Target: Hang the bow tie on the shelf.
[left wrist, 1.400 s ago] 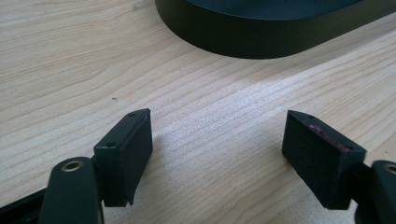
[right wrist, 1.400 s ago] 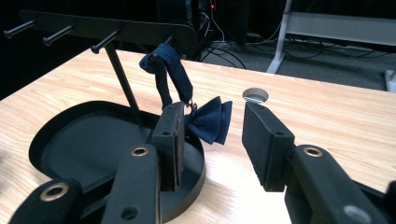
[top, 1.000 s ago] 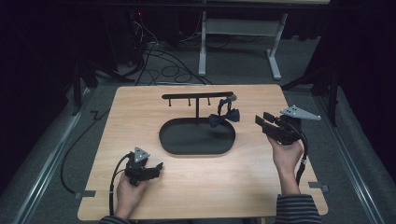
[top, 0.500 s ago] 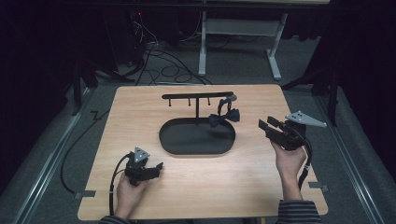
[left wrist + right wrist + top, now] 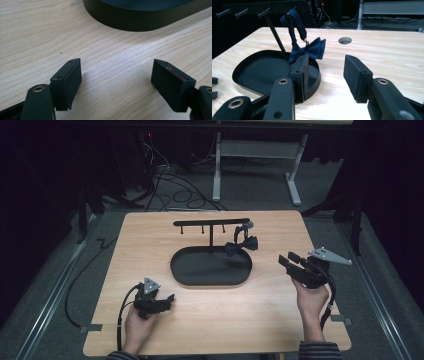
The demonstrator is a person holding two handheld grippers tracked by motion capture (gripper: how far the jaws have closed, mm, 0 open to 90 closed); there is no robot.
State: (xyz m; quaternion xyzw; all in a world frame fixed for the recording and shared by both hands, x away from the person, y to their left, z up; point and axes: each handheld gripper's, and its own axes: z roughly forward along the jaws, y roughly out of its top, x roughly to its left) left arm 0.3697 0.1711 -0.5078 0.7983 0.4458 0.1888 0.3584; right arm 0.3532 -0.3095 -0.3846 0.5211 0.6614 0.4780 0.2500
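1. At 7 o'clock on the tabletop (image 5: 260, 320), the left hand-held gripper (image 5: 169, 300) rests low in the person's left hand (image 5: 137, 327), same spot as a second ago, no shift between the frames. Jaws wide apart, released, nothing between them; in the left gripper view just bare wood and the tray's wall ahead.

2. Centre of the tabletop: black oval tray (image 5: 182, 272) with a T-shaped hook stand (image 5: 210, 222) rising from its far edge. Both unmoved.

3. Navy bow tie (image 5: 241, 245) hangs by its strap from the stand's right end, toward 1 o'clock of the tray, dangling over the tray's right rim. Not touched by either hand-held gripper. Looks the same as in the earlier frames.

4. At 4 o'clock, the right hand-held gripper (image 5: 283, 261) is what changed: it has dropped lower and eased slightly in toward the tabletop edge since a second ago, and its jaws have just been opening a bit, nothing between them. Now released, half-wide gap.

5. Pose: right hand (image 5: 310, 302) holds it roughly level, jaws pointing toward 10 o'clock at the bow tie; the right gripper view lines the bow tie (image 5: 308, 51) just above the left jaw. Well apart yet.

6. Judgement: looks like set-up for reaching to the bow tie; grasp not begun.
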